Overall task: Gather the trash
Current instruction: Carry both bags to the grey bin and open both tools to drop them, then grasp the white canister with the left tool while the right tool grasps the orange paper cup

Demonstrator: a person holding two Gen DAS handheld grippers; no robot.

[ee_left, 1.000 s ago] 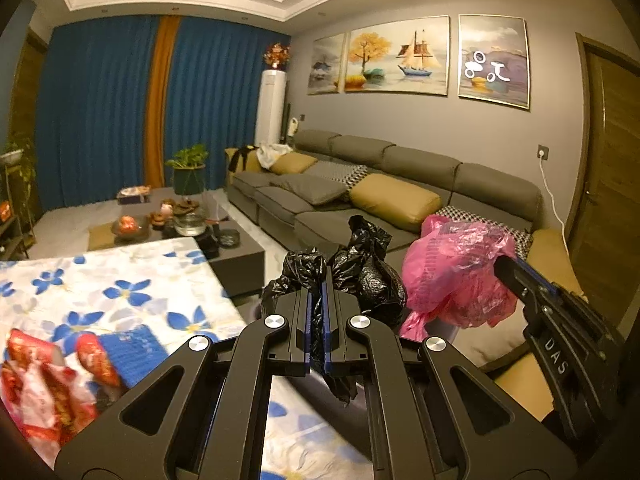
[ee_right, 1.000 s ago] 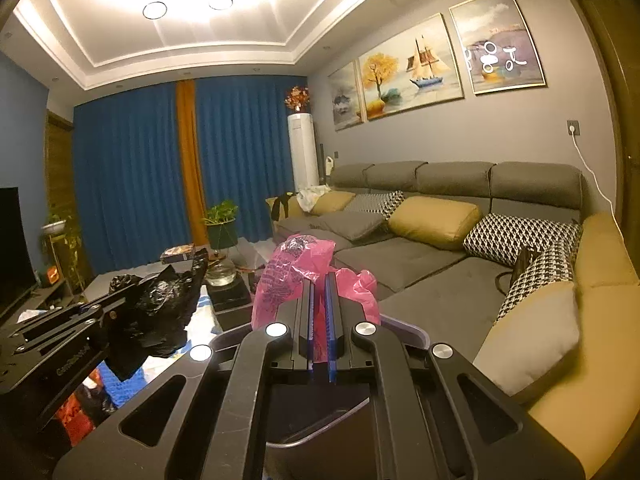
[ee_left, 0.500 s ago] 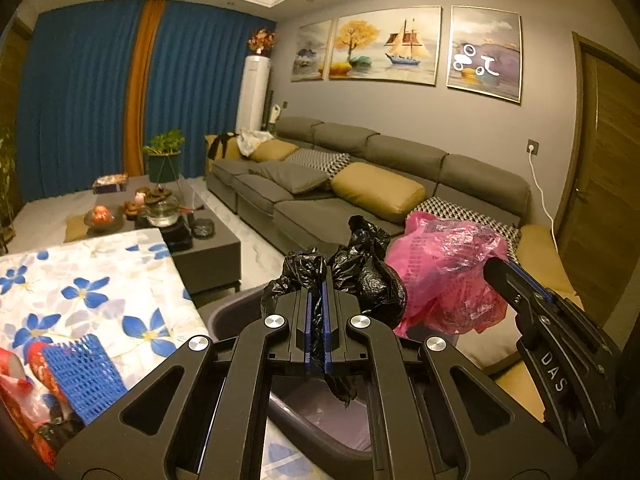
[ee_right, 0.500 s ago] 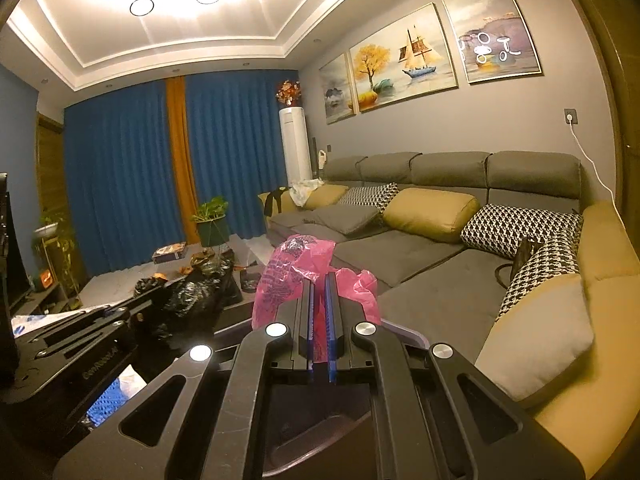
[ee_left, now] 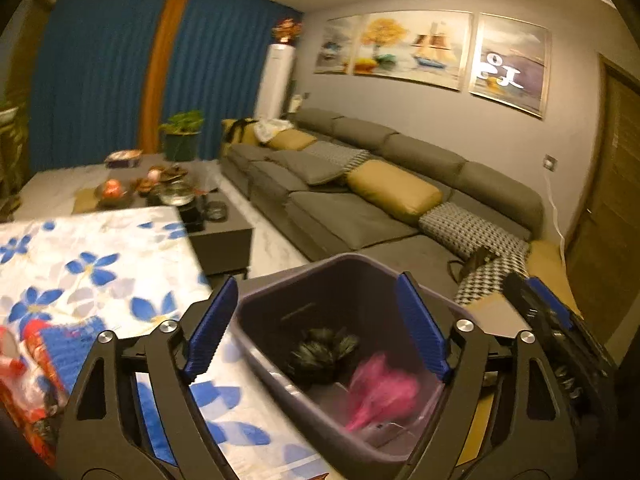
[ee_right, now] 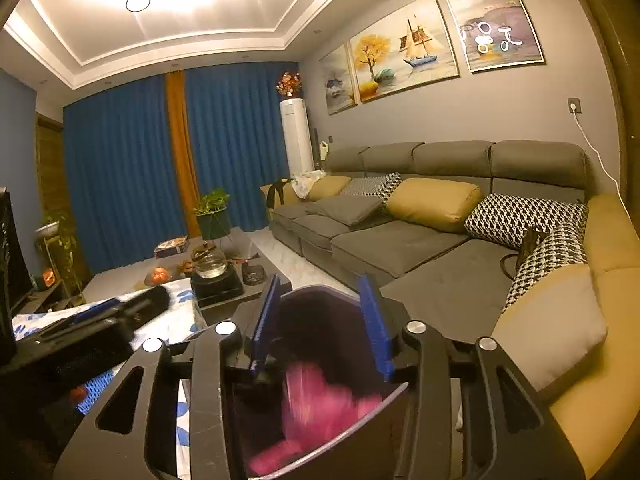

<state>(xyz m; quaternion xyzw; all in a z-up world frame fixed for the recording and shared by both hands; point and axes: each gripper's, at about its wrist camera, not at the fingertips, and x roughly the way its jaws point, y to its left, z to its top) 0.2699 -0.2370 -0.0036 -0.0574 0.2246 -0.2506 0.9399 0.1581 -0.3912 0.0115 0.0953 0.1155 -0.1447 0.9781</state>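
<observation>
A dark purple bin (ee_left: 276, 344) stands below both grippers, beside the flowered table. Inside it lie a crumpled black plastic bag (ee_left: 322, 354) and a pink plastic bag (ee_left: 380, 394), both blurred. My left gripper (ee_left: 316, 326) hangs over the bin, its jaws opening wide with nothing between the blue pads. My right gripper (ee_right: 322, 322) is also above the bin (ee_right: 308, 296), jaws opening, and the pink bag (ee_right: 316, 404) falls blurred below them, free of the pads. The right gripper's body shows at the right edge of the left wrist view.
The table with a blue-flower cloth (ee_left: 92, 264) holds red wrappers (ee_left: 24, 360) and a blue mesh piece (ee_left: 60, 344) at lower left. A grey sofa (ee_left: 360, 208) with cushions runs along the right. A dark coffee table (ee_left: 216, 232) with a glass teapot stands beyond.
Both grippers went from shut to open. The black bag left the left gripper and the pink bag left the right; both dropped into the bin. The left gripper moved over the bin.
</observation>
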